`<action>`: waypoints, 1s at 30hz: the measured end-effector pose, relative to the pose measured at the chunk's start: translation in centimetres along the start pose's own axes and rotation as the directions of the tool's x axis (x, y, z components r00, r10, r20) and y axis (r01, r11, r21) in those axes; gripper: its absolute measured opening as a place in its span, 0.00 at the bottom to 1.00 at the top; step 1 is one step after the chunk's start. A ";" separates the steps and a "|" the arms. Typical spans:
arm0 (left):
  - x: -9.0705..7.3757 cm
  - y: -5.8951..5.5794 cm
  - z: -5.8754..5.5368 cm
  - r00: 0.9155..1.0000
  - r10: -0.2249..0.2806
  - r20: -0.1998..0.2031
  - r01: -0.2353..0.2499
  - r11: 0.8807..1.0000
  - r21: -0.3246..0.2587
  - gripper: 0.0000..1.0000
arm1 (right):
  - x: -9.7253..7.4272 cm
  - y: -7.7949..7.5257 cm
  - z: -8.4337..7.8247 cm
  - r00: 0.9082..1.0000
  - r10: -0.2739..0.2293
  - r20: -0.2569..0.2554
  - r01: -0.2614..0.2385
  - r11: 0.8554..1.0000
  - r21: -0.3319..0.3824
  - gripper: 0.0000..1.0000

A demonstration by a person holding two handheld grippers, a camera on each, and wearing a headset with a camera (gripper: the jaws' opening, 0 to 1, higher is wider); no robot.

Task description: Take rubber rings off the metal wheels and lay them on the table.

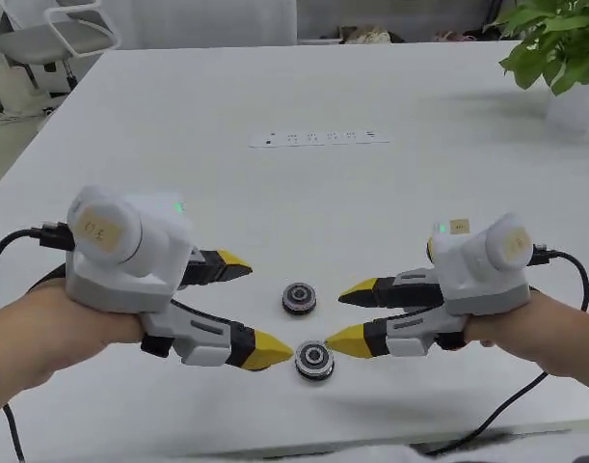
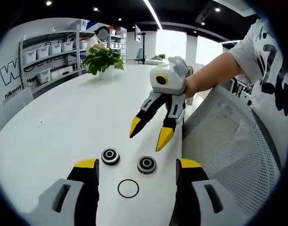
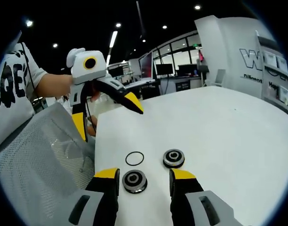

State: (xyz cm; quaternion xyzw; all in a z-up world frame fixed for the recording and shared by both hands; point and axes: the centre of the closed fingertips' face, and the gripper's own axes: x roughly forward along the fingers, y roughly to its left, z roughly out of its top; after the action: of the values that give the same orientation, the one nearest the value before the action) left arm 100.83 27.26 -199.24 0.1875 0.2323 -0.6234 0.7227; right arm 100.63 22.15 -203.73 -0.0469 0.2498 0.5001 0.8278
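Desk (image 1: 294, 193), white. Two metal wheels lie flat on it, apart. The far wheel (image 1: 299, 298) is at 12 o'clock of the near wheel (image 1: 314, 359).

Left claw (image 1: 268, 309): jaws spread wide, holding nothing, with the lower tip just beside the near wheel at its 9 o'clock.

Right claw (image 1: 334, 316): jaws parted, less wide, holding nothing, facing the left claw across the wheels.

Left gripper view: one loose rubber ring (image 2: 128, 188) lies flat on the desk at 7 o'clock of the near wheel (image 2: 146, 164), apart from it. Both wheels have dark rims.
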 end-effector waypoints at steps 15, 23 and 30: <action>2.2 -1.1 -0.9 0.998 -0.054 -0.034 0.055 0.998 0.007 0.53 | 0.4 0.5 -2.4 0.997 0.027 -0.078 -0.032 0.997 -0.066 0.38; 3.2 -1.6 -1.6 0.995 -0.081 -0.057 0.081 0.997 -0.008 0.46 | 0.8 0.8 -3.1 0.993 0.040 -0.107 -0.049 0.995 -0.086 0.35; 4.0 -1.9 -2.0 0.993 -0.093 -0.070 0.092 0.996 -0.013 0.42 | 1.2 1.1 -3.8 0.990 0.051 -0.134 -0.064 0.994 -0.094 0.32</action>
State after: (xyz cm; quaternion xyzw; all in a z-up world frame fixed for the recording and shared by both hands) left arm 99.20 24.86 -203.16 0.1949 0.2689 -0.6481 0.6853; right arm 98.74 22.43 -207.40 -0.1131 0.2804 0.5314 0.7914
